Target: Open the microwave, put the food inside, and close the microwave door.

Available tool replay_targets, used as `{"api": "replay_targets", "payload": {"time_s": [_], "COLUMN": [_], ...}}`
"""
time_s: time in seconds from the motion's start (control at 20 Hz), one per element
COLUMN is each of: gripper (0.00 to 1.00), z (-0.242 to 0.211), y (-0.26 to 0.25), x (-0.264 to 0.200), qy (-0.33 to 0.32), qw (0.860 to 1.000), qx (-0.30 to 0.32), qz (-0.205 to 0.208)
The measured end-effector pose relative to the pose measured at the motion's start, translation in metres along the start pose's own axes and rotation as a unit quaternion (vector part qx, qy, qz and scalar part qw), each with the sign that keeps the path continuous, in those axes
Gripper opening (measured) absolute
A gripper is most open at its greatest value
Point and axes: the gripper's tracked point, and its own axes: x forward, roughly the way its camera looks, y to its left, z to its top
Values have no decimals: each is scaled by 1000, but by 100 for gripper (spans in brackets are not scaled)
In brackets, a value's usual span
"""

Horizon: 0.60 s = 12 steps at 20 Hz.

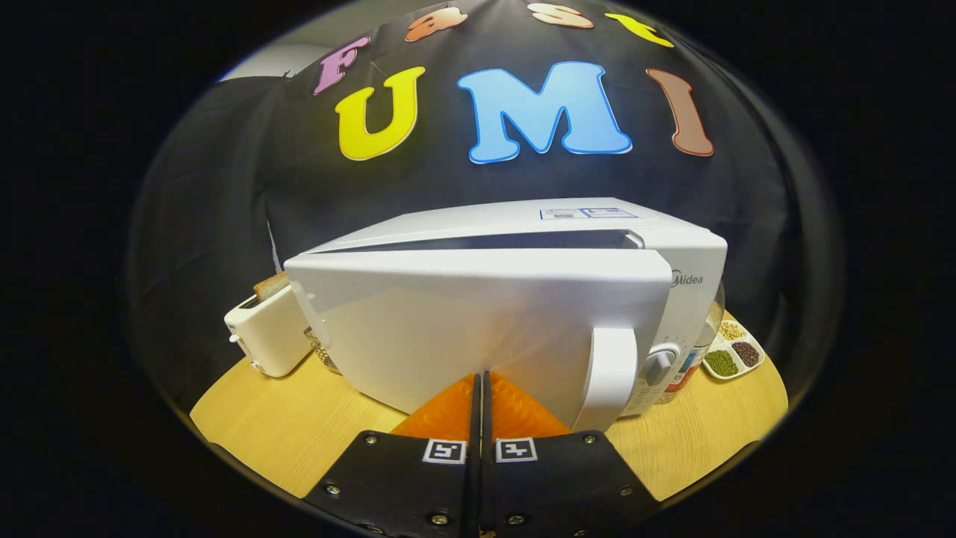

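A white microwave (523,224) stands on the round wooden table (284,426). Its door (448,321) hangs slightly ajar, with a dark gap along the top between door and body. The door's upright white handle (611,373) sits on its right side, next to the control knob (659,365). My gripper (482,376) is shut with nothing between its fingers. The fingertips rest against the lower front of the door, just left of the handle.
A white toaster (270,332) with a slice of bread (270,285) in it stands left of the microwave. A divided white dish of beans and grains (733,351) lies on the right, with a jar (698,351) beside the microwave's right wall.
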Motion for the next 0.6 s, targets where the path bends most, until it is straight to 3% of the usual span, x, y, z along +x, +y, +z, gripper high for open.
{"api": "replay_targets", "payload": {"time_s": [0.6], "gripper": [1], "z": [5], "y": [-8], "x": [23], "qy": [-13], "qw": [1000], "qx": [-11], "qz": [-19]}}
